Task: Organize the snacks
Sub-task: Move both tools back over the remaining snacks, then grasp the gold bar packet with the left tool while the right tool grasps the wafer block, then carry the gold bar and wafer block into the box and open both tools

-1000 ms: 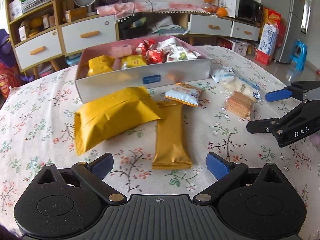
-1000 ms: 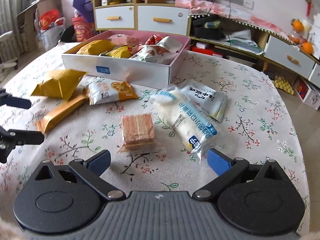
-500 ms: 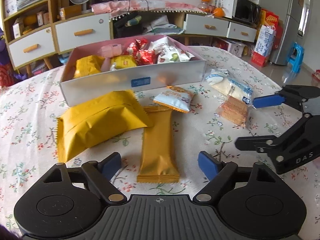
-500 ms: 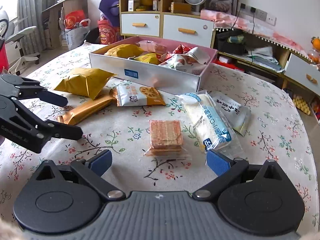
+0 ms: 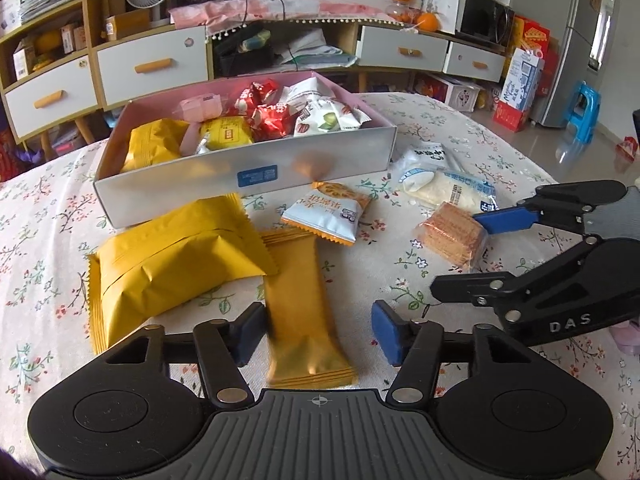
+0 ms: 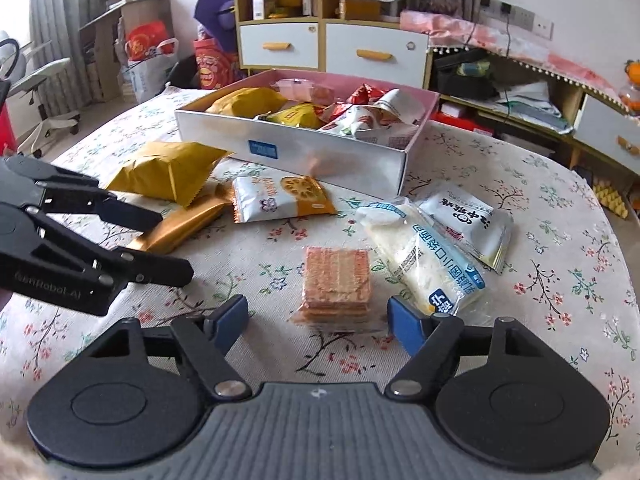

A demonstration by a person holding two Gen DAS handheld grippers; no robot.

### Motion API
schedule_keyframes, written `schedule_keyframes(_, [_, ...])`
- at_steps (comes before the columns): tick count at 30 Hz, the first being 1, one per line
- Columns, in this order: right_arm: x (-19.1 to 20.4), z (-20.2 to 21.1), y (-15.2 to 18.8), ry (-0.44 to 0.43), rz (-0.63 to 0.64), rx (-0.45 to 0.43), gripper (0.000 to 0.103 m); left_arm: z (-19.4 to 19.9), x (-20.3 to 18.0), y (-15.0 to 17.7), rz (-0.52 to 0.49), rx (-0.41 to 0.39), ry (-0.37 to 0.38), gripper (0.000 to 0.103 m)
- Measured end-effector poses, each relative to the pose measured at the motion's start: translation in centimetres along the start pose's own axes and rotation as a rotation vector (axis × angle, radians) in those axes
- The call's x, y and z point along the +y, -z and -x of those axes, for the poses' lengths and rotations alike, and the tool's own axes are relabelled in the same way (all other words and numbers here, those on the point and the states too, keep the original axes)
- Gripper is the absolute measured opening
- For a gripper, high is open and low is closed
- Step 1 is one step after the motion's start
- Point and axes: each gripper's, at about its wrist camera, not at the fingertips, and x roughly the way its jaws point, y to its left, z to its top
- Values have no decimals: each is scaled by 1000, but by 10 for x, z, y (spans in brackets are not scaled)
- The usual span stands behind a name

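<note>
Left gripper [image 5: 316,334] spread wide astride the long golden bar [image 5: 303,308]; right gripper [image 6: 318,322] likewise agape, flanking the wafer pack [image 6: 335,280], near the snack box [image 6: 292,152].

Left gripper [image 5: 318,334]: jaws spread, long gold bar packet [image 5: 302,308] lying between them; large yellow pouch [image 5: 172,260] crowds its left side, overlapping the bar's upper corner.

Right gripper [image 6: 318,322]: jaws spread, wafer pack [image 6: 335,282] between them; white bread packet [image 6: 424,256] just beside the right finger.

Box [image 5: 256,174]: open top, heaped with snacks.

Surface [image 6: 560,248]: bare cloth at right edge.
</note>
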Motion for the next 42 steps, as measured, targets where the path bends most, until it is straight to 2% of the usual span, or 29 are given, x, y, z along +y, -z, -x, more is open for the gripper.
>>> schedule_keyframes(7, [3,-4,-6,21,-22,15,70,-3,-2,-4,10,7,-13,46])
schedule_keyframes(13, [3,-5,-10,32,-33,18,58,-1,-7,-5,26,21,-20,34])
schedule_keyframes(20, [2,-5,-15,69,-59,36,35,2,-7,-8,67,44,-29,26])
schedule_keyframes(31, [-1,-2,-21,88,-82,68,32,13,-12,-7,81,58,-3,26])
schedule_keyframes(42, [-2,11,-36,65,-138,19,32,33,-12,-13,112,19,28,26])
